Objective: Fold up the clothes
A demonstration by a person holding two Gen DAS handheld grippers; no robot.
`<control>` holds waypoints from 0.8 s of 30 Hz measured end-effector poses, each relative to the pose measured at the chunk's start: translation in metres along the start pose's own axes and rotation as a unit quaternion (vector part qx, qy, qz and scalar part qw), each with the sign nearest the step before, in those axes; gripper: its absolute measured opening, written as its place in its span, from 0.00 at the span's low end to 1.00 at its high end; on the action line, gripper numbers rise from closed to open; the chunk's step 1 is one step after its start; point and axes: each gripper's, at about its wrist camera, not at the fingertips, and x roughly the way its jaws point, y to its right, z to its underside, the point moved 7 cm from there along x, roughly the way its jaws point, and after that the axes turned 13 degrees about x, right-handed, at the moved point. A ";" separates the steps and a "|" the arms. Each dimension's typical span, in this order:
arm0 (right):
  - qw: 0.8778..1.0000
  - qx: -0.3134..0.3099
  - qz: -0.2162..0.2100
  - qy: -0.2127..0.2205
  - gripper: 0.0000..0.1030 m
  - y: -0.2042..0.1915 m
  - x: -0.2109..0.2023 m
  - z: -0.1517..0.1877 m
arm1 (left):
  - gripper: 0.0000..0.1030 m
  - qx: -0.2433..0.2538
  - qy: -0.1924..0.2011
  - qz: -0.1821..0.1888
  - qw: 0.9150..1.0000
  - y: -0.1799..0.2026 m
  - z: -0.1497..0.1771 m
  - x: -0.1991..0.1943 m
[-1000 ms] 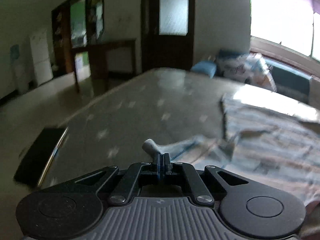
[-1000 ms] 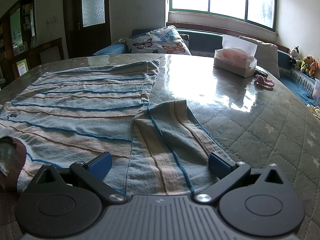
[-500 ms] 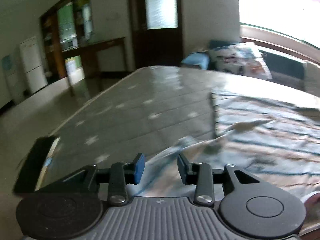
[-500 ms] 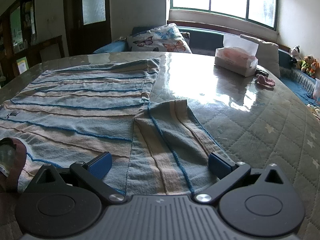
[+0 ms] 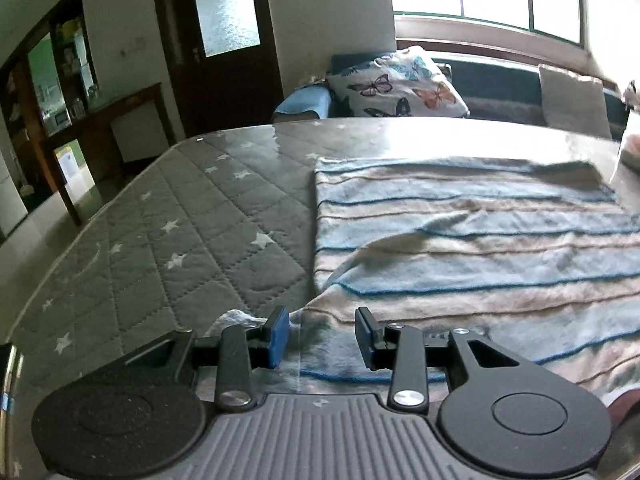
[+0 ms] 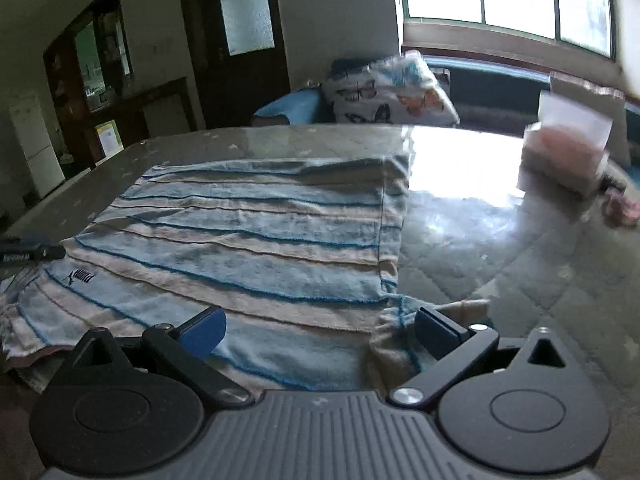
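A light blue and beige striped shirt (image 5: 480,248) lies flat on the quilted grey table (image 5: 180,240). My left gripper (image 5: 322,336) hovers over its left sleeve (image 5: 240,318), jaws apart. Cloth lies under and between the blue pads, which do not press on it. In the right wrist view the shirt (image 6: 260,240) fills the middle, a small logo near its left side. My right gripper (image 6: 320,328) stands wide open over the shirt's near edge, by the seam of the right sleeve (image 6: 440,308), holding nothing.
A tissue box (image 6: 564,156) and a small pink item (image 6: 624,208) sit on the table's (image 6: 500,260) far right. A butterfly pillow (image 5: 396,88) lies on the bench behind. A dark flat object (image 5: 6,364) rests at the table's left edge.
The left gripper opened, let go of the sleeve tip and swung right towards the shirt's body. The right gripper, still open, moved so that the shirt's body now sits ahead of it.
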 end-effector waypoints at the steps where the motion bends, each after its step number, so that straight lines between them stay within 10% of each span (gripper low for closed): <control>1: 1.000 0.009 0.000 -0.008 0.95 0.003 0.004 0.000 | 0.38 0.004 -0.001 -0.002 1.000 0.000 0.002 0.002; 10: 0.998 0.029 0.048 -0.011 0.91 0.036 -0.004 0.007 | 0.42 0.019 0.001 -0.004 1.000 0.003 0.009 0.002; 24: 0.986 -0.163 0.005 -0.033 0.95 -0.062 -0.025 0.063 | 0.67 0.161 0.063 0.099 0.980 0.093 0.028 -0.054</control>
